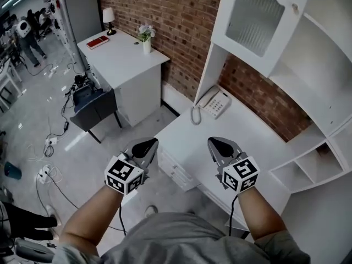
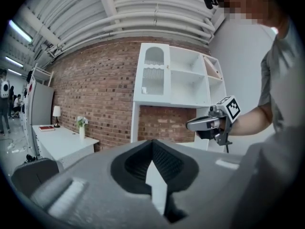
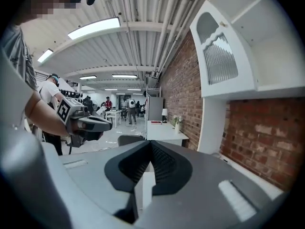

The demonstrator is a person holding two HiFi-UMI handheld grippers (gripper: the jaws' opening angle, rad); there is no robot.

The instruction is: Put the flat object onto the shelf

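Observation:
My left gripper (image 1: 144, 146) and right gripper (image 1: 219, 144) hang side by side over the near edge of a white desk (image 1: 258, 131). Both have their jaws together with nothing between them. The left gripper view shows its tips (image 2: 152, 142) meeting, with the right gripper (image 2: 190, 125) off to the right. The right gripper view shows the same at its tips (image 3: 150, 143). A white shelf unit (image 1: 308, 166) with open compartments rises at the right. A flat red object (image 1: 98, 42) lies on a second white desk (image 1: 124, 59), far from both grippers.
A white telephone (image 1: 214, 102) sits on the near desk against the brick wall. A lamp (image 1: 109, 20) and a vase of flowers (image 1: 146, 37) stand on the far desk, and a dark chair (image 1: 93, 106) beside it. Cables trail over the floor at left; people stand far back.

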